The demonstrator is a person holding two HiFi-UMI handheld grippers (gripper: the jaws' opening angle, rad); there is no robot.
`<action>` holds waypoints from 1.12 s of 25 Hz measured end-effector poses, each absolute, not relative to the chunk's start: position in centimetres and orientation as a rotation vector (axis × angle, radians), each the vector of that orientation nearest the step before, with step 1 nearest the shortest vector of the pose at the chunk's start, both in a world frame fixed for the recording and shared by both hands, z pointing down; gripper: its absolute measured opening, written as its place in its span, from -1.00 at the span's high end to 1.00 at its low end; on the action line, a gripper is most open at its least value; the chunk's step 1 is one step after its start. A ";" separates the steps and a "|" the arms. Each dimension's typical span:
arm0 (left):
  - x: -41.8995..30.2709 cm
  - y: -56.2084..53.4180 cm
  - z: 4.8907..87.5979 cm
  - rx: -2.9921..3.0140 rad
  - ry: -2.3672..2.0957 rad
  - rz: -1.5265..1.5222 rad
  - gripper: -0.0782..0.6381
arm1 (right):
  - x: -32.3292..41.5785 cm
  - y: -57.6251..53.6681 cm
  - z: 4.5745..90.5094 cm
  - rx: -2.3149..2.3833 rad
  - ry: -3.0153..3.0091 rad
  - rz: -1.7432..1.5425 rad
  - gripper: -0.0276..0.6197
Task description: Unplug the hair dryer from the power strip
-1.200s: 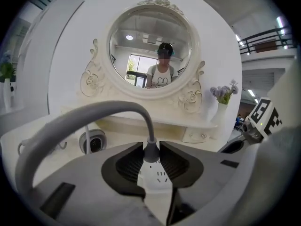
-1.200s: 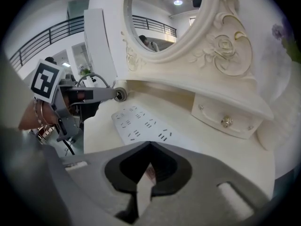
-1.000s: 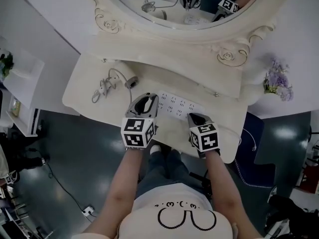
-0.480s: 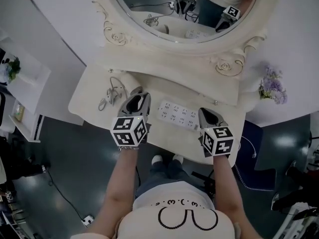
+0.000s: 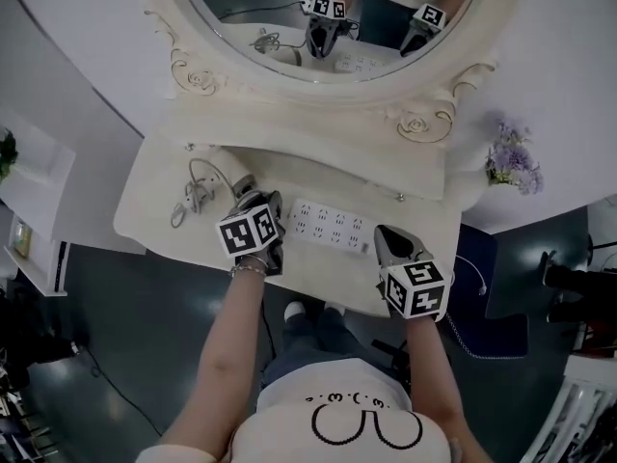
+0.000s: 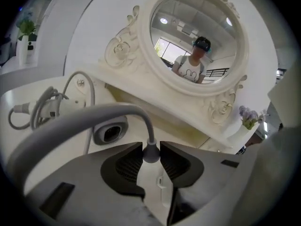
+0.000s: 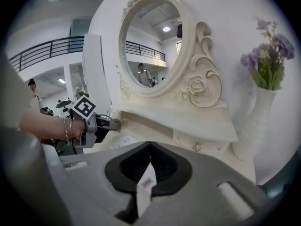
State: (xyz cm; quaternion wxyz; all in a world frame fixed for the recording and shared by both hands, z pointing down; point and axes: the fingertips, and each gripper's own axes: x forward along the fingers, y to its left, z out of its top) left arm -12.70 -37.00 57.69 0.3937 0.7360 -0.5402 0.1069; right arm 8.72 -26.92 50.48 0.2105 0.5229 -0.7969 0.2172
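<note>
A white power strip (image 5: 331, 227) lies on the cream dressing table (image 5: 145, 222). My left gripper (image 5: 262, 205) is just left of the strip, shut on the grey plug (image 6: 151, 153). The plug's grey cord (image 6: 94, 111) arches left toward the hair dryer (image 6: 56, 108), which lies at the table's back left (image 5: 196, 196). Whether the plug's prongs sit in a socket is hidden. My right gripper (image 5: 384, 231) is shut with nothing between its jaws, its tips at the strip's right end. The right gripper view (image 7: 150, 145) shows the strip's sockets (image 7: 123, 141) beyond the jaws.
An ornate oval mirror (image 5: 318, 8) rises behind the table and reflects both grippers. A white vase of purple flowers (image 5: 511, 157) stands at the table's right end. A small drawer knob (image 7: 197, 147) sits on the raised shelf under the mirror. Dark floor surrounds the table.
My left gripper has rolled and shifted left, away from the strip's left end, still shut on the plug. The right gripper stays at the strip's right end. The head view has shifted.
</note>
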 end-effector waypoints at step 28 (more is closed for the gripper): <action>-12.9 -28.1 47.5 2.205 -1.304 -0.058 -0.51 | 6.0 -25.5 44.6 1.597 -2.356 0.453 0.91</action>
